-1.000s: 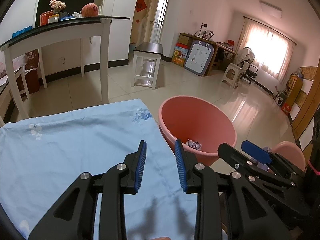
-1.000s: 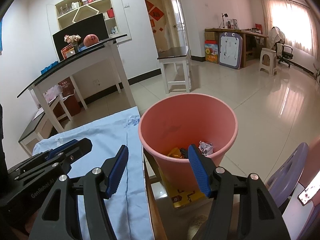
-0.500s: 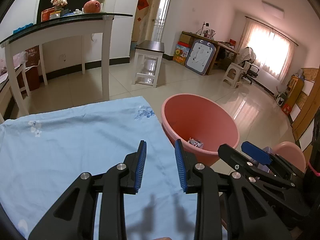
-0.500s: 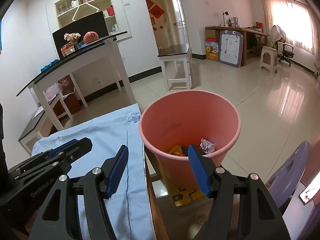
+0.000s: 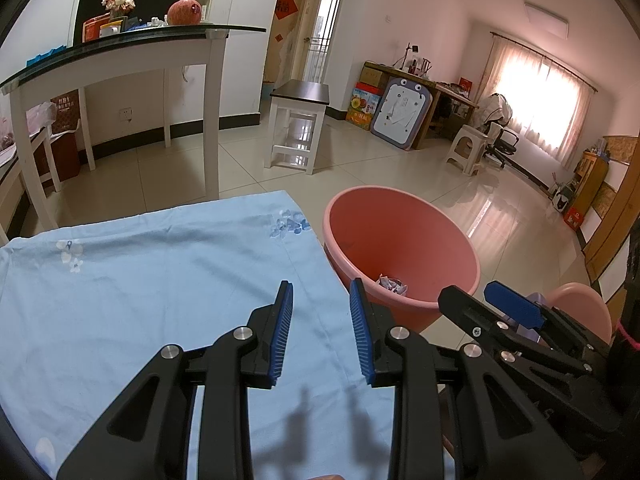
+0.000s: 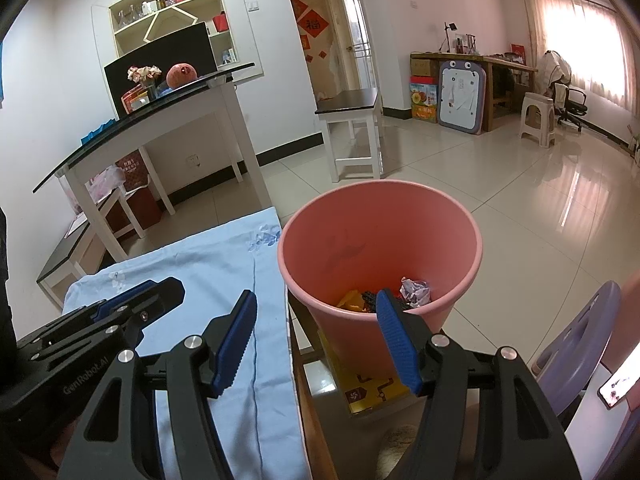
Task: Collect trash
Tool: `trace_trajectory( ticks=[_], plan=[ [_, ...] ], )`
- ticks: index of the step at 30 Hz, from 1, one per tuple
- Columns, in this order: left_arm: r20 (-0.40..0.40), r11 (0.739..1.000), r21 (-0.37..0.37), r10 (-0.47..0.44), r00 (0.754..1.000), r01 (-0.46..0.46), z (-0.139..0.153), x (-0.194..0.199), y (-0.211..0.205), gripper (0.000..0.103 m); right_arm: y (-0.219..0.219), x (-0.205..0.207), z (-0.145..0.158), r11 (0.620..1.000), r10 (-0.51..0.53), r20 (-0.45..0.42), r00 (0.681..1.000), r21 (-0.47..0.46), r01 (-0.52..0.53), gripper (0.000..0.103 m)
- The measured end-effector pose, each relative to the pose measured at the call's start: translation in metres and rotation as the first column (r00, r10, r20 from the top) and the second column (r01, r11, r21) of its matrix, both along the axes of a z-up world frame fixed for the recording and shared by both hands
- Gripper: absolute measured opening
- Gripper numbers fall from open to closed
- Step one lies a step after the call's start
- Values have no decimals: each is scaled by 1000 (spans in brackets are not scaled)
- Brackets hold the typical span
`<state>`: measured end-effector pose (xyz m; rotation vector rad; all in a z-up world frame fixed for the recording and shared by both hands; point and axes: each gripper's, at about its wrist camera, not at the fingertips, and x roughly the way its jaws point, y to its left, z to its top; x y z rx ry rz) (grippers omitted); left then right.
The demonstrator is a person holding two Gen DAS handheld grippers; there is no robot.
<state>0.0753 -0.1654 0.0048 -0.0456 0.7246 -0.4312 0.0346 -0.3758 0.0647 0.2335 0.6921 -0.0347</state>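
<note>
A pink trash bin [image 6: 380,248] stands on the floor at the right edge of a table under a light blue cloth [image 5: 140,280]. Inside it lie crumpled paper [image 6: 416,290] and yellow and dark scraps [image 6: 352,300]; the paper also shows in the left wrist view [image 5: 390,283]. My left gripper [image 5: 320,328] is open and empty over the cloth, left of the bin [image 5: 400,252]. My right gripper [image 6: 316,340] is wide open and empty in front of the bin's near rim. Each gripper shows in the other's view.
A white glass-topped table [image 5: 120,52] and a small white stool-table [image 5: 300,128] stand on the tiled floor behind. A lilac chair [image 6: 580,332] and a phone [image 6: 618,386] are at the right. A yellow box [image 6: 372,388] lies under the bin.
Both cameras have tilted slightly, so the room sits lower in view. The grippers keep the same opening and stay empty.
</note>
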Motion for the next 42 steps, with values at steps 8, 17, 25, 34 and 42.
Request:
trace_trajectory(
  ticks=[8, 17, 25, 34, 42],
  plan=[
    [0, 1000, 0, 1, 1000, -1, 0, 0, 0, 30, 0, 0, 0, 1000, 0, 0, 1000, 1, 0, 61],
    [-1, 1000, 0, 0, 1000, 0, 1, 0, 0, 30, 0, 0, 0, 1000, 0, 0, 1000, 0, 0, 61],
    [-2, 1000, 0, 0, 1000, 0, 1, 0, 0, 30, 0, 0, 0, 1000, 0, 0, 1000, 0, 0, 61],
    [-6, 1000, 4, -4, 1000, 4, -2, 2, 1, 30, 0, 0, 0, 1000, 0, -1, 1000, 1, 0, 61],
    [-7, 1000, 5, -4, 1000, 4, -2, 2, 1, 30, 0, 0, 0, 1000, 0, -1, 1000, 0, 0, 61]
  ],
)
